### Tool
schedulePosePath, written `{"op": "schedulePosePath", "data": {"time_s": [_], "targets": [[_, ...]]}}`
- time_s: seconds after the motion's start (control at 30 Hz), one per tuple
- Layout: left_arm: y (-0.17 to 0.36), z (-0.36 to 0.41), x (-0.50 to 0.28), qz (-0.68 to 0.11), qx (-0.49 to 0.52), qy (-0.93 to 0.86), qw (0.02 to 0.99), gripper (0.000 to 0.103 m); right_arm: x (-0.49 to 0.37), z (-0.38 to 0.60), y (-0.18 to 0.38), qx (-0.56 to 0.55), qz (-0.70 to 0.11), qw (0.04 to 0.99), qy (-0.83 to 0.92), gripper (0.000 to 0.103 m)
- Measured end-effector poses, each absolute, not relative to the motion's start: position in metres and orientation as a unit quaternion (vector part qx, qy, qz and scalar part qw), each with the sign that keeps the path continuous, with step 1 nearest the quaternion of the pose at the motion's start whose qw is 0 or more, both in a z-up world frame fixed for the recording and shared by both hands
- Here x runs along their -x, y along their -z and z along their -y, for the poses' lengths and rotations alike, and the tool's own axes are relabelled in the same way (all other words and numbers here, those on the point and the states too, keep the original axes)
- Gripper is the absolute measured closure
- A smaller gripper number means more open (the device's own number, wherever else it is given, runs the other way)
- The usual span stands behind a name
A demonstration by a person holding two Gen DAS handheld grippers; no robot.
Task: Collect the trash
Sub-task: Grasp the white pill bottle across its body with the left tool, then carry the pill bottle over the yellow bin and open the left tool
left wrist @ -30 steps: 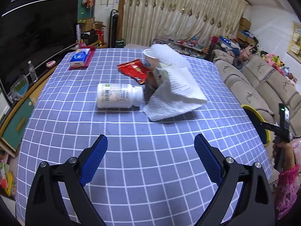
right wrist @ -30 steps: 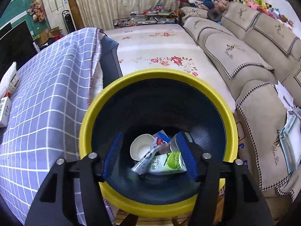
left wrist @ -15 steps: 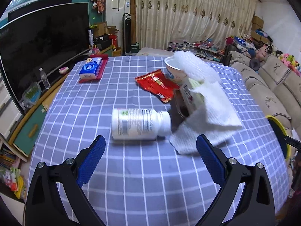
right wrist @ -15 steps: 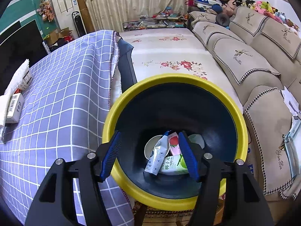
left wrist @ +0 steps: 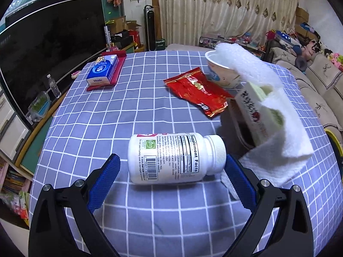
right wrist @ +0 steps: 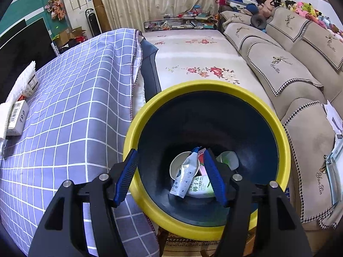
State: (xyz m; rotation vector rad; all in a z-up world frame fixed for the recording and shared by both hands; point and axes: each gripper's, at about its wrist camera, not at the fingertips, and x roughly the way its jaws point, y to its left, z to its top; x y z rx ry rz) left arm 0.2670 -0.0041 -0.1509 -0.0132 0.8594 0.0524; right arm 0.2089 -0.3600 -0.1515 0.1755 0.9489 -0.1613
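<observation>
A white pill bottle (left wrist: 175,157) lies on its side near the front edge of the table (left wrist: 150,214), which is covered in a blue-grey checked cloth. Its label reads "Supplement Facts" and carries a barcode and a small green logo; the white cap points toward the right edge. The left gripper (left wrist: 171,184) is spread wide with nothing held, one blue finger at each end of the bottle, just beside it, and I cannot tell whether either touches.

Further back, toward the middle of the table, lies a red foil wrapper (left wrist: 196,91) with gold print too small to read. Behind it, near the far right corner, stands a white paper bowl (left wrist: 220,75) with blue markings, a white paper towel (left wrist: 276,128) draped from its rim down over a small carton (left wrist: 257,109) printed in dark characters. Near the far left corner a blue tissue pack (left wrist: 103,70) marked "Vinda" rests on a red tray (left wrist: 116,72).

The right gripper (right wrist: 170,175) hangs above a dark bin with a yellow rim (right wrist: 214,86) standing off the right edge of the table; its fingers are parted and hold nothing. In the bin are a white bowl (right wrist: 176,166), a crumpled white and blue pouch (right wrist: 185,176), a green and white drink carton (right wrist: 201,186) with Chinese lettering, and a pale cup (right wrist: 228,159).
</observation>
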Motion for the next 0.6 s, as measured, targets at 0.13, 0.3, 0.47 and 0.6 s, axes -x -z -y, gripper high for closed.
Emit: {"op": "schedulePosePath", "data": {"time_s": [0.13, 0.3, 0.47, 0.6], "targets": [[0.16, 0.002, -0.275, -0.426, 0.005, -0.028, 0.904, 0.007, -0.212, 0.355, 0.153, -0.084, -0.458, 0.882, 0.071, 0.043], [0.16, -0.001, -0.282, -0.425, 0.013, -0.025, 0.905, 0.011, -0.214, 0.35, 0.155, -0.082, -0.461, 0.881, 0.067, 0.043], [0.158, -0.003, -0.279, -0.418, 0.01, -0.025, 0.908, 0.019, -0.213, 0.346, 0.155, -0.08, -0.462, 0.881, 0.062, 0.043], [0.149, -0.003, -0.261, -0.415, 0.013, -0.017, 0.91, 0.019, -0.209, 0.345, 0.151, -0.079, -0.458, 0.883, 0.06, 0.043]]}}
